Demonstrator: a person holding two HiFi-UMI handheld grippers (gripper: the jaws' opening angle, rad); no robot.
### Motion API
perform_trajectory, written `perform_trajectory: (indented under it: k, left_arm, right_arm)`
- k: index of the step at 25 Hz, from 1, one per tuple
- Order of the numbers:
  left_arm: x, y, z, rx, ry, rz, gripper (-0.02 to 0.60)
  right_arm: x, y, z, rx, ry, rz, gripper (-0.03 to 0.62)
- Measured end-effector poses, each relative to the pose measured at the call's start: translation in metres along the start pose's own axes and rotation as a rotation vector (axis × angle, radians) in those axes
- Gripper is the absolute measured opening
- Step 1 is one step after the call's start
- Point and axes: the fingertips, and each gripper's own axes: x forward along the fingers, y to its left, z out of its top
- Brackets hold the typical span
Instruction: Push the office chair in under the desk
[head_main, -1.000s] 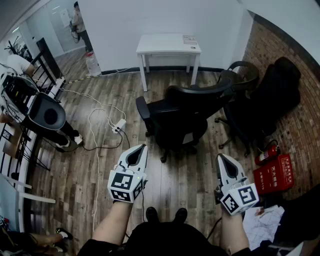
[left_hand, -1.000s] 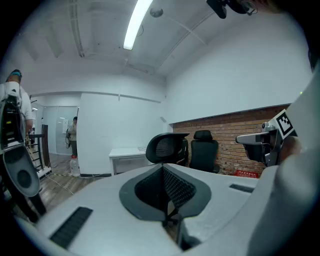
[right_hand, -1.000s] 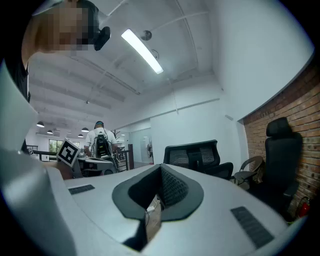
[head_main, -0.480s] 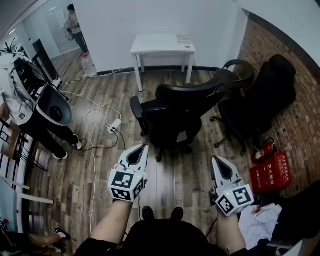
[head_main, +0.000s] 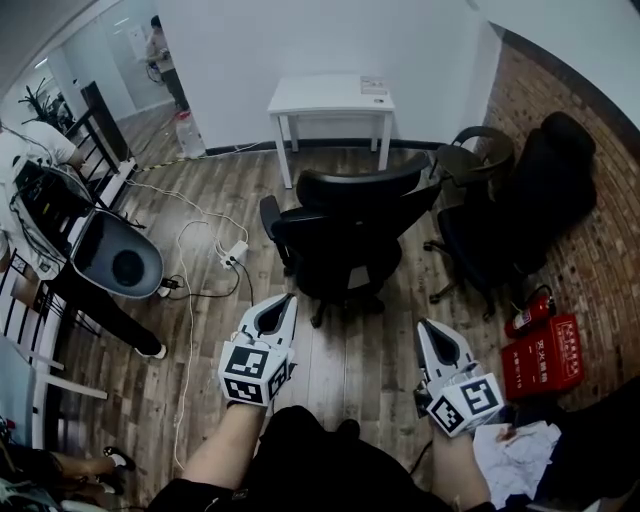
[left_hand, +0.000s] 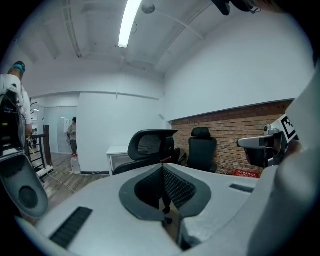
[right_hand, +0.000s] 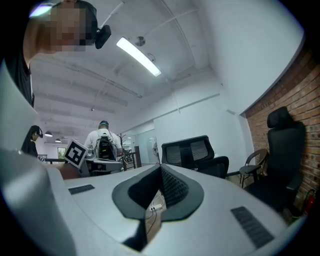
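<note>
Across the wood floor (head_main: 345, 370), the office chair (head_main: 345, 235) stood squarer to the person than a second before, its backrest facing them, and the bystander (head_main: 30, 155) carrying a grey unit (head_main: 115, 260) at the left had shifted. The left hand-held gripper (head_main: 284, 302) and right hand-held gripper (head_main: 426, 332) had their jaws pressed together on nothing. Untouched, the office chair stood just ahead of both, between them and the white table (head_main: 330, 95), apart from it.
</note>
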Motion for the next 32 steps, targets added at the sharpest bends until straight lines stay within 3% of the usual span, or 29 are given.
perform_trajectory:
  k: [7,15,32]
  left_arm:
    - [0.021,-0.014,-0.005,-0.003,0.022,0.01,0.009]
    - [0.07,0.002,-0.01,-0.031,0.019,0.017,0.009]
    - [0.204,0.098,0.004,-0.097,0.016,0.042,0.011]
  right_arm:
    - [-0.004,-0.015,-0.008,-0.016,0.046,0.018,0.003]
    - [0.026,-0.034,-0.023,-0.031,0.108,0.034,0.005]
    - [0.22,-0.115,-0.013,-0.019,0.183,0.056,0.005]
